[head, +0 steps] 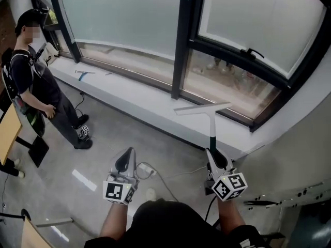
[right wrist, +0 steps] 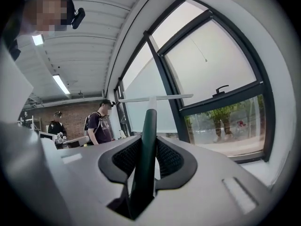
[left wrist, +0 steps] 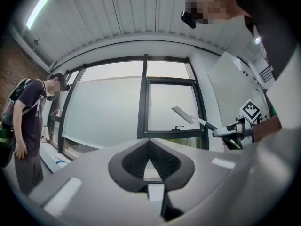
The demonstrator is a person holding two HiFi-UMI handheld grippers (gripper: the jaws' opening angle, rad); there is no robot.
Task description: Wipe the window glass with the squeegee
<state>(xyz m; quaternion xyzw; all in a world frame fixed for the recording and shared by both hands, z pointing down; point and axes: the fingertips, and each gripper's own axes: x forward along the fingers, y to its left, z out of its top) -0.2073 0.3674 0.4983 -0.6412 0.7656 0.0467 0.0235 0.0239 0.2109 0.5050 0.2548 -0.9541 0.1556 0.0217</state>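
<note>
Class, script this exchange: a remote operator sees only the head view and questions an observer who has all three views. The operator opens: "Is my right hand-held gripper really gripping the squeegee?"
Observer: Yes. The right gripper view shows the right hand-held gripper shut on the squeegee, with its dark green handle clamped between the jaws.
Operator: And the left one?
Observer: The left gripper view shows the left hand-held gripper shut, tips together, with nothing between them.
Operator: Is anyone here besides the bystander on my left?
Observer: Yes. In the right gripper view a second person stands farther back, by a brick wall.
</note>
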